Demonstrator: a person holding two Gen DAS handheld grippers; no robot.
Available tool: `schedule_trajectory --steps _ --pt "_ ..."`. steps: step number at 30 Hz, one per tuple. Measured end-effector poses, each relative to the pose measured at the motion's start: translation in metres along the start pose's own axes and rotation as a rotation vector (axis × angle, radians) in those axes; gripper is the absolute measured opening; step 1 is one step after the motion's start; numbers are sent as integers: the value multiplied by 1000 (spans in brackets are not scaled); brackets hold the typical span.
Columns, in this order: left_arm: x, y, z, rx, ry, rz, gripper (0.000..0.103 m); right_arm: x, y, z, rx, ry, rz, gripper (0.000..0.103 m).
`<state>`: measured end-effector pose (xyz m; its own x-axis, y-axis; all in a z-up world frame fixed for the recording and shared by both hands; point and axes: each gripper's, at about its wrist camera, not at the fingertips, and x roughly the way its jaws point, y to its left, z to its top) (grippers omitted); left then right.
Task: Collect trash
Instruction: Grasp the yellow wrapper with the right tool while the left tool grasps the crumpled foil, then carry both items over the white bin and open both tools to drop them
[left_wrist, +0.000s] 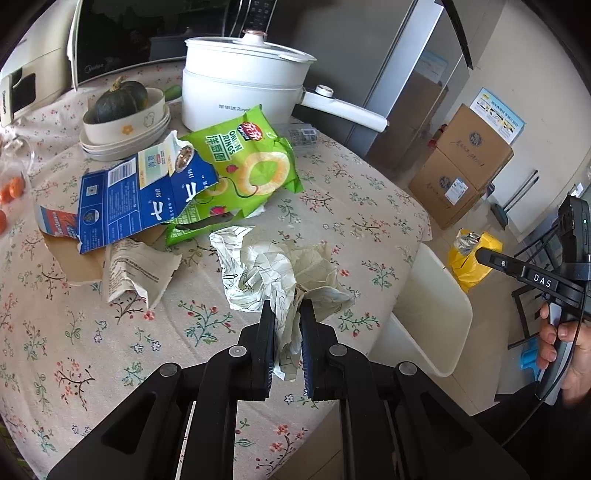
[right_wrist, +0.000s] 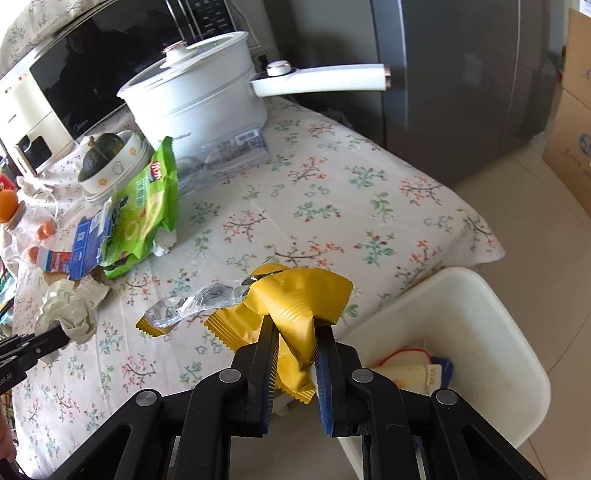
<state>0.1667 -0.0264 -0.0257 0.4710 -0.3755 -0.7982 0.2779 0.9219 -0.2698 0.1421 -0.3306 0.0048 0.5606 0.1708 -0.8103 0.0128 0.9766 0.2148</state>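
Two grips: your left gripper (left_wrist: 288, 308) pinches paper (left_wrist: 273, 269); right gripper (right_wrist: 295, 332) pinches wrapper (right_wrist: 295, 306).
Risk: wrapper's loose tail could miss the bin (right_wrist: 517, 332), lower right.

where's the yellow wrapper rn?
Right wrist view: the yellow wrapper is clamped in the right gripper, at the table's near edge, just left of the white bin.

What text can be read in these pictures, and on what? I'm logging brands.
"ONION RINGS": green snack bag.
"DAS": right gripper body.
"Midea": microwave door.
"Royal...", cut off: white pot.
Blue carton, cardboard boxes, wall poster: too small to read.
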Motion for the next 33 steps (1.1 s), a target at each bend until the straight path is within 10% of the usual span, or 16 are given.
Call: schedule_trajectory --steps 22,33 --pt "47 -114 -2 199 70 -103 13 13 -129 -45 186 143 -192 19" --pt "86 -168 -9 296 129 -129 13 -1 -148 -53 223 138 -205 55"
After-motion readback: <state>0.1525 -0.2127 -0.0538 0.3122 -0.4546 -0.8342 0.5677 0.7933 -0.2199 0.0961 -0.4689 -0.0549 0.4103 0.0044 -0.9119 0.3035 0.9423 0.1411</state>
